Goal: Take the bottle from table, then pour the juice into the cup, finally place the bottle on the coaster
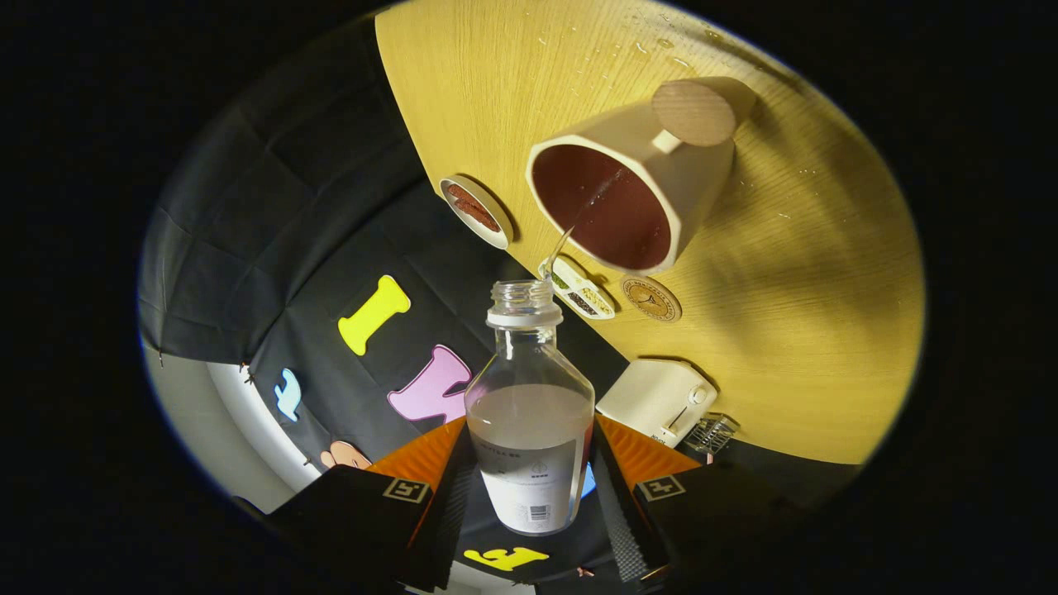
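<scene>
**Free room and obstacles around the pour**

Gripper (529,487) fingers clamp the bottle (529,430) from both sides; no gap left between them. Just beyond the bottle's open neck stands the cup (628,186), its mouth facing the neck, a thin stream bridging the two. Cup handle (693,111) juts on the far side. Close beside the cup rim: a small round dish (477,212), a narrow divided tray (579,291) and the coaster (651,298), all crowded along the bench (826,273) edge. A toaster (659,398) sits near the fingers, a little wire rack (711,431) just beside it. Open bench lies past the cup and out beyond the toaster, spotted with droplets.
</scene>
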### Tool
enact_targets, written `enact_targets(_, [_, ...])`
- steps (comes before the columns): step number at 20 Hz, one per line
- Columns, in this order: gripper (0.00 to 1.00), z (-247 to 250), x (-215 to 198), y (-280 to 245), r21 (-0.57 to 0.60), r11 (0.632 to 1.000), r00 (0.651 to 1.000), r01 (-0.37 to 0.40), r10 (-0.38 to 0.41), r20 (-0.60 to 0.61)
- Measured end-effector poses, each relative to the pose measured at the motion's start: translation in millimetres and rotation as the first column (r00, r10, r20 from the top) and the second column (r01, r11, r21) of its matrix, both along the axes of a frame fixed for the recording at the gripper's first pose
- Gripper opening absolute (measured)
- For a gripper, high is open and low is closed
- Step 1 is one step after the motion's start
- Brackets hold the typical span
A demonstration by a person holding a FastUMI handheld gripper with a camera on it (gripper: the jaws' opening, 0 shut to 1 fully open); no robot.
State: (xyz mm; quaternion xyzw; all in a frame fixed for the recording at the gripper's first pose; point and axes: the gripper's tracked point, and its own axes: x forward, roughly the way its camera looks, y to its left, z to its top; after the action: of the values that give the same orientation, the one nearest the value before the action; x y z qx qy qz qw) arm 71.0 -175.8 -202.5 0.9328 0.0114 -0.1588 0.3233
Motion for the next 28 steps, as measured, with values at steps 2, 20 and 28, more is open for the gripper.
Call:
enact_targets(2, [0.76,1,2,4,0.005,1.0,1.0,-0.005,0.005,-0.003])
enact_targets(20, [0.76,-8,3,8,-0.055,0.998,0.998,-0.024,0.021,-0.059])
enact_targets(28, [0.76,-38,-2,28,-0.45,0.844,0.952,-0.292,0.214,-0.217])
